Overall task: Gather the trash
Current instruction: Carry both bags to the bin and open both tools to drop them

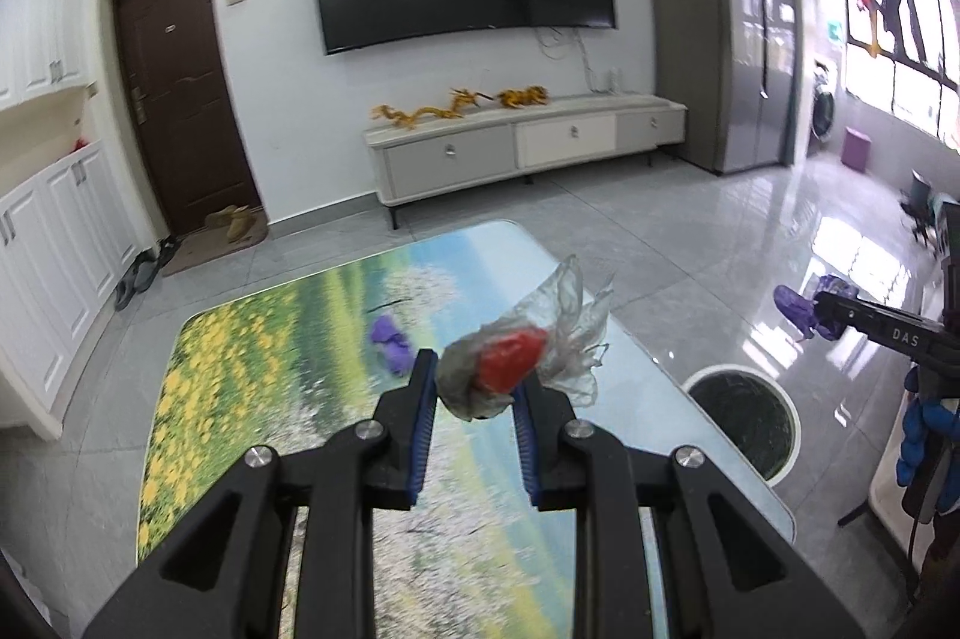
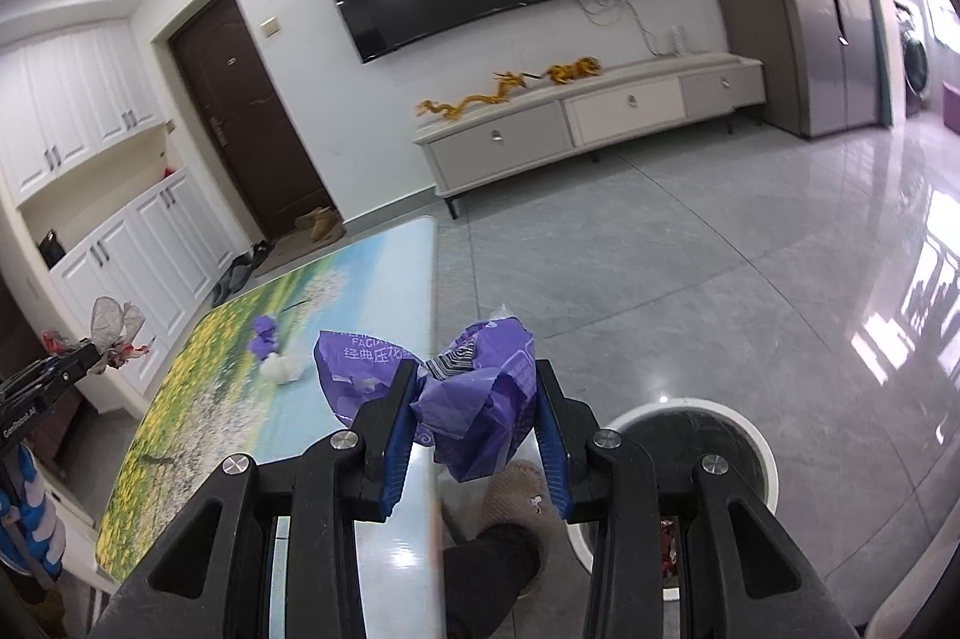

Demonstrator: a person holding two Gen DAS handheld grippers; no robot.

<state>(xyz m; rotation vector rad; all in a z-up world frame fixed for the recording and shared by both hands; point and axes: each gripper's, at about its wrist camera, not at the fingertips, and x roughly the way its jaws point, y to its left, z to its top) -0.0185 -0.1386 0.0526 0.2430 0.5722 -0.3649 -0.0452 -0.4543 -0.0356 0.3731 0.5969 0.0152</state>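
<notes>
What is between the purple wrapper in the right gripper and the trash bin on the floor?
Nothing visible. The right gripper holds the purple wrapper at the table's edge, and the open bin sits on the floor just beyond and below, its mouth uncovered.

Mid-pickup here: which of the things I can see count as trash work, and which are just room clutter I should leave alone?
Job:
- left gripper, shut on crumpled clear plastic wrap with a red piece inside
- right gripper, shut on crumpled purple tissue packet
- purple scrap and white wad on the table
- round white-rimmed bin

Leave:
- golden dragon ornaments
- slippers by the door
</notes>
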